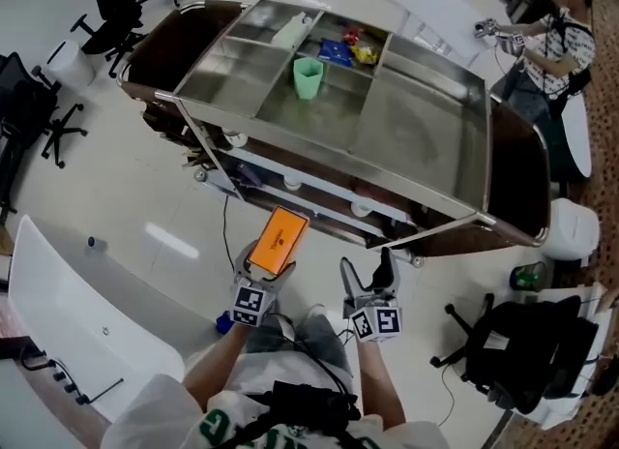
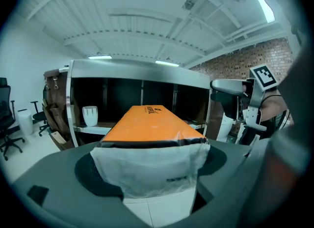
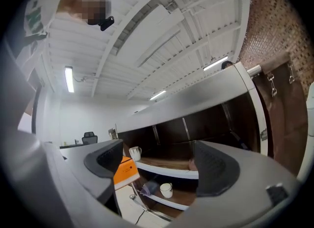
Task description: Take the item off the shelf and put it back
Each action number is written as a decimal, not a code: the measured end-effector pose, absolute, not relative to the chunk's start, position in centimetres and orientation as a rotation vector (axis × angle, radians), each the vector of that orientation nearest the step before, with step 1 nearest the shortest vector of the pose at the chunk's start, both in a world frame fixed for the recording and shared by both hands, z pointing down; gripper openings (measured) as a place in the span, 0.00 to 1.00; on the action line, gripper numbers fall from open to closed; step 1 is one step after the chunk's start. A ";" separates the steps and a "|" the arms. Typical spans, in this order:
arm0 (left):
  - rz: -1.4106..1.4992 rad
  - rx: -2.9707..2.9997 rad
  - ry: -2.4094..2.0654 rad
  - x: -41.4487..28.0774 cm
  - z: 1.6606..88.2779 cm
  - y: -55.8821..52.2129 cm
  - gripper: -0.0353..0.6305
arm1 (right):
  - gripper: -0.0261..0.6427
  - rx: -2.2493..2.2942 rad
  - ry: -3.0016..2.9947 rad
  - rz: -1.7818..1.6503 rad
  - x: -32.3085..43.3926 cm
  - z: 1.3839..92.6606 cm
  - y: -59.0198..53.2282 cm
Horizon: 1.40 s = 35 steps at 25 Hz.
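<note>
My left gripper [image 1: 259, 281] grips a flat orange box [image 1: 278, 240] by its near end, fingers partly closed on it. The box is off the shelf, in the air, pointing at the steel shelf unit [image 1: 426, 128], probably lined up for return. My right gripper [image 1: 370, 278] hovers beside it, fingers wide, empty.
</note>
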State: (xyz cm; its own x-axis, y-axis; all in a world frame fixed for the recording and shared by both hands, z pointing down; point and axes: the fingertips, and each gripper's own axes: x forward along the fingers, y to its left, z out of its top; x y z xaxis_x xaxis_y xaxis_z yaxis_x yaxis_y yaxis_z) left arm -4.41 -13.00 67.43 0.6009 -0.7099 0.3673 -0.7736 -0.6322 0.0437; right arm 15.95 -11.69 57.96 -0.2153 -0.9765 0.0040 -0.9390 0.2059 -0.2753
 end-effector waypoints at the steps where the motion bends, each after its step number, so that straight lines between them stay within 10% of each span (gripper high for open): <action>1: 0.478 2.623 -1.232 -3.8 68.6 -13.3 0.68 | 0.74 -1.849 2.307 -0.335 16.1 59.1 -11.7; 35: 0.495 2.491 -1.342 13.8 102.7 -37.3 0.69 | 0.74 -1.966 2.288 -0.179 20.7 83.9 -13.4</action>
State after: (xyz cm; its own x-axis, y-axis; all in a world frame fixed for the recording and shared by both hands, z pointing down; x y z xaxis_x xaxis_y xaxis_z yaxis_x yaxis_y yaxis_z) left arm 13.76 -37.30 102.74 0.5128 -0.7501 0.4176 -0.8416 -0.5354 0.0718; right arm 20.72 -13.42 83.87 -0.1492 -0.9887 -0.0139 -0.9745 0.1494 -0.1673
